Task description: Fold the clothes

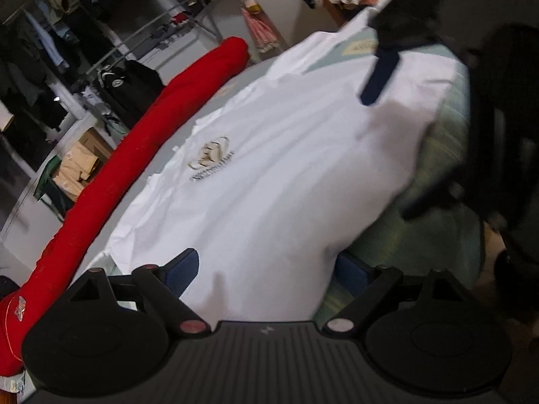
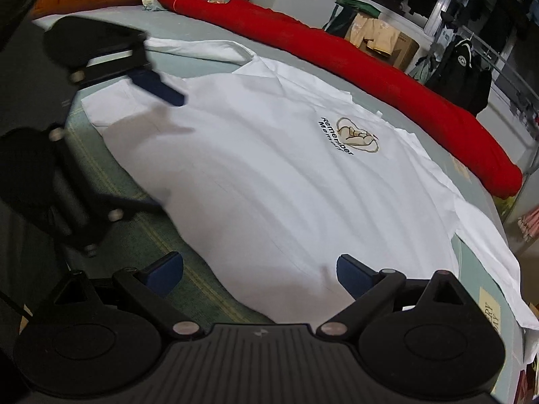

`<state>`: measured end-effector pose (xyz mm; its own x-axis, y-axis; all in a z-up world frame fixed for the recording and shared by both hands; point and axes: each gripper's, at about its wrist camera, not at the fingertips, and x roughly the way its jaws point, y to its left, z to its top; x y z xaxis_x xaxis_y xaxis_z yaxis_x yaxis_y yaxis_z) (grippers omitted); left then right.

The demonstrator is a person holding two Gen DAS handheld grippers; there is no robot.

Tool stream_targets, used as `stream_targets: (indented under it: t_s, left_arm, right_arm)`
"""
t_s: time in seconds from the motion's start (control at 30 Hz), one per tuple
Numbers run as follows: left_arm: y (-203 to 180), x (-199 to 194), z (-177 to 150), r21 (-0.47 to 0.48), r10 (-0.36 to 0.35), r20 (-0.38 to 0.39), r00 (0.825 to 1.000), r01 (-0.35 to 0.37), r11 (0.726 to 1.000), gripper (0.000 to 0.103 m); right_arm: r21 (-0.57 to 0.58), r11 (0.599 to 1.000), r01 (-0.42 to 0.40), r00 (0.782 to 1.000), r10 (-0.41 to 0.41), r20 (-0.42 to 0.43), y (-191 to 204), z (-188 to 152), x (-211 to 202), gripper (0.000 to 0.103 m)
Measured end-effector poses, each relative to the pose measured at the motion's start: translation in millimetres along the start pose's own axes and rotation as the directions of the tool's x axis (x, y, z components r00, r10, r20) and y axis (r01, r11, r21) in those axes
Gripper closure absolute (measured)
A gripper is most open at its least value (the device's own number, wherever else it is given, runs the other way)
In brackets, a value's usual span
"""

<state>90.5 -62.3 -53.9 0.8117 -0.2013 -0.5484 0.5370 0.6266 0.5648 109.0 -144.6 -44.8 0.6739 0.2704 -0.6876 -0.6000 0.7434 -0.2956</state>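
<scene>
Although the white cotton T-shirt with a printed chest logo (image 2: 286, 181) is spread front-up on the pale green bed sheet (image 2: 141, 208), no fold shows in it yet, so I judge the task to be at its very start: the garment is laid out, and the sleeves, sides and hem are all left to fold.

Both claws stand released and grip nothing. The left claw (image 1: 266, 269) hovers over one edge of the shirt, with white cloth lying between and ahead of its dark blue ribbed fingertips (image 1: 183, 267), but the pads do not press on it. The right claw (image 2: 259, 272) hangs over the opposite edge; one fingertip is above the sheet, the other above the shirt. Each claw faces the other across the garment.

Ahead of the right claw the fabric looks thin, soft and matte, with shallow ripples running across the chest, and a sleeve (image 2: 488, 262) trails off to that claw's right. The sheet beneath is woven, with faint yellowish stripes. Beyond the shirt, on the far side from both claws, lies a long red fleecy bolster (image 2: 370, 67), plump and rounded.
</scene>
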Motion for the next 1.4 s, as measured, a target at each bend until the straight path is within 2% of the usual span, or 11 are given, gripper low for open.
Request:
stream_targets:
  t_s: [0.17, 0.33, 0.43, 0.53, 0.6, 0.73, 0.93, 1.1, 1.27, 1.37, 1.4]
  left_arm:
    - [13, -10, 6, -0.022, 0.002, 0.035, 0.999, -0.002, 1.000, 0.014]
    - [15, -13, 6, -0.037, -0.031, 0.035, 0.999, 0.032, 0.999, 0.014]
    - [5, -8, 1, 0.008, -0.056, 0.017, 0.998, 0.055, 0.998, 0.014]
    - [-9, 1, 0, 0.084, -0.022, 0.014, 1.000, 0.021, 0.996, 0.014]
    - [-15, 7, 1, 0.127, 0.035, 0.020, 0.999, -0.037, 0.991, 0.014]
    - [-19, 12, 0, 0.220, 0.113, 0.019, 0.993, -0.114, 0.969, 0.014]
    - [-8, 9, -26, 0.267, 0.199, -0.031, 0.980, -0.184, 0.946, 0.014]
    - [-11, 18, -14, 0.271, 0.205, -0.027, 0.978, -0.190, 0.944, 0.014]
    - [-27, 31, 9, 0.269, 0.176, 0.017, 0.984, -0.174, 0.947, 0.014]
    - [-21, 28, 1, 0.240, 0.176, 0.011, 0.984, -0.174, 0.955, 0.014]
    - [-16, 27, -3, 0.224, 0.182, -0.002, 0.983, -0.177, 0.958, 0.014]
  right_arm:
    - [-0.048, 0.998, 0.034, 0.999, -0.033, 0.026, 4, 2, -1, 0.000]
    - [-0.181, 0.969, 0.165, 0.986, -0.159, 0.050, 18, 4, 17, 0.000]
    - [-0.232, 0.944, 0.235, 0.972, -0.224, 0.076, 22, 6, 22, 0.000]
    - [-0.239, 0.932, 0.274, 0.961, -0.258, 0.097, 22, 10, 22, 0.000]
    - [-0.234, 0.928, 0.291, 0.956, -0.271, 0.113, 22, 11, 23, 0.000]
    - [-0.235, 0.919, 0.317, 0.948, -0.301, 0.104, 17, 6, 28, 0.000]
    - [-0.247, 0.899, 0.361, 0.932, -0.353, 0.076, 0, -22, 27, 0.000]
    - [-0.233, 0.895, 0.380, 0.924, -0.379, 0.052, -7, -22, 30, 0.000]
    - [-0.332, 0.843, 0.424, 0.905, -0.405, 0.126, 24, 4, 55, 0.000]
    - [-0.359, 0.820, 0.445, 0.894, -0.425, 0.138, 22, -4, 55, 0.000]
    - [-0.367, 0.806, 0.464, 0.884, -0.450, 0.128, 17, -12, 52, 0.000]
